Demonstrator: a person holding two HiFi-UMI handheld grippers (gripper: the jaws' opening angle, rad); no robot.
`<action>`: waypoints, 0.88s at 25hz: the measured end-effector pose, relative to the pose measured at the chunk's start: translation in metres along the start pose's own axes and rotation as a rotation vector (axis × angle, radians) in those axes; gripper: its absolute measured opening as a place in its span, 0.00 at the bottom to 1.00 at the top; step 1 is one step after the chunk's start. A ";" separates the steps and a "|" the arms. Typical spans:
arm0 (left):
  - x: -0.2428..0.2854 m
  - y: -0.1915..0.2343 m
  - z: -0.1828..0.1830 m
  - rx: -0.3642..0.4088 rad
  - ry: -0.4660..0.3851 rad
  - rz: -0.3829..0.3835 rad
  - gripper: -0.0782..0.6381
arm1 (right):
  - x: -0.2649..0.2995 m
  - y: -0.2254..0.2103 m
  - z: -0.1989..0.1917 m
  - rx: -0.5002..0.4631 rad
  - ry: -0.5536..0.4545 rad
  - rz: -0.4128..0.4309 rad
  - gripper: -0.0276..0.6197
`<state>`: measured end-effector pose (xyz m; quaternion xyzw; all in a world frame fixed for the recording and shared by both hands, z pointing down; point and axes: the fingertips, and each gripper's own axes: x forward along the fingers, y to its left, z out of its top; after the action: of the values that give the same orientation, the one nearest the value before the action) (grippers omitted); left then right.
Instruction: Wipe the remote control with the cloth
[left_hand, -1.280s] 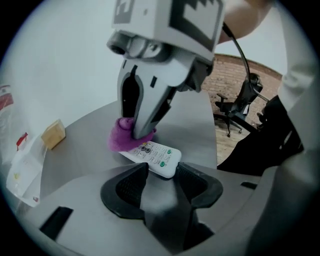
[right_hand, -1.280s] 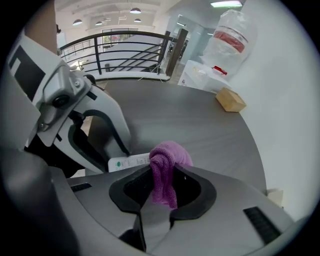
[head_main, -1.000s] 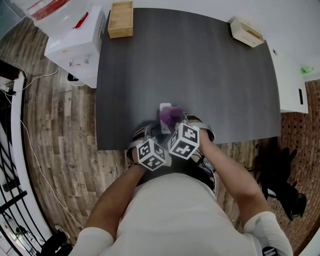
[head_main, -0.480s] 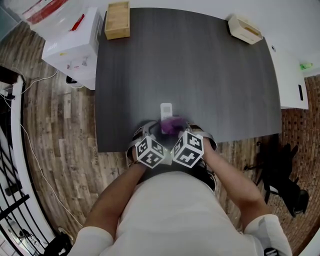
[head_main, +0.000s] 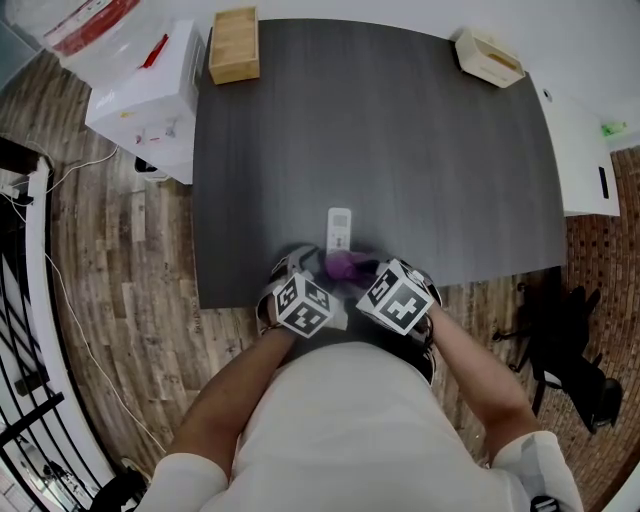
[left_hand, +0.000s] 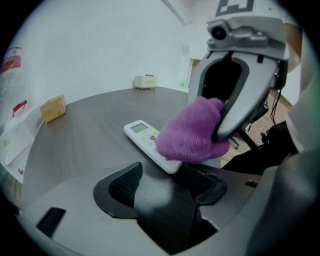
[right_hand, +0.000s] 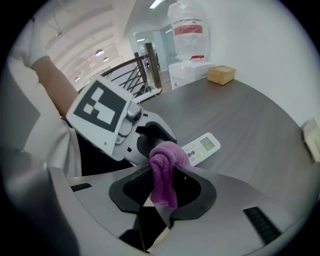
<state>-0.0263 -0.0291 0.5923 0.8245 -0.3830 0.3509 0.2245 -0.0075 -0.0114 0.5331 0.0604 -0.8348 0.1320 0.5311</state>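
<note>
1. A white remote control (head_main: 339, 230) is seen lying flat on the dark grey table (head_main: 420, 160), close to the near edge, with its display end pointing to the far side.
2. The left gripper (left_hand: 167, 182) is held with its jaws apart. They have just been opening. The remote's near end lies in the gap just ahead of the pads and is not pressed by them.
3. A purple cloth (right_hand: 164, 172) is clamped between the closed jaws of the right gripper (right_hand: 162, 189).
4. The cloth is laid against the remote's near half, on its right side.
5. A wooden box (head_main: 233, 44) is set at the far left corner and a pale tray (head_main: 490, 58) at the far right corner.
</note>
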 end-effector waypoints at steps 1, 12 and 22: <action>0.000 0.000 0.000 0.000 0.001 -0.001 0.47 | -0.006 -0.005 0.006 0.020 -0.032 -0.021 0.21; -0.007 0.005 0.012 -0.187 -0.046 -0.128 0.47 | 0.014 -0.063 -0.007 0.203 -0.127 -0.214 0.21; 0.016 0.010 0.036 -0.567 -0.012 -0.332 0.42 | 0.014 -0.077 -0.019 0.639 -0.336 -0.074 0.21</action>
<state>-0.0125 -0.0659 0.5825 0.7824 -0.3271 0.1840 0.4971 0.0214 -0.0787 0.5652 0.2745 -0.8242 0.3553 0.3450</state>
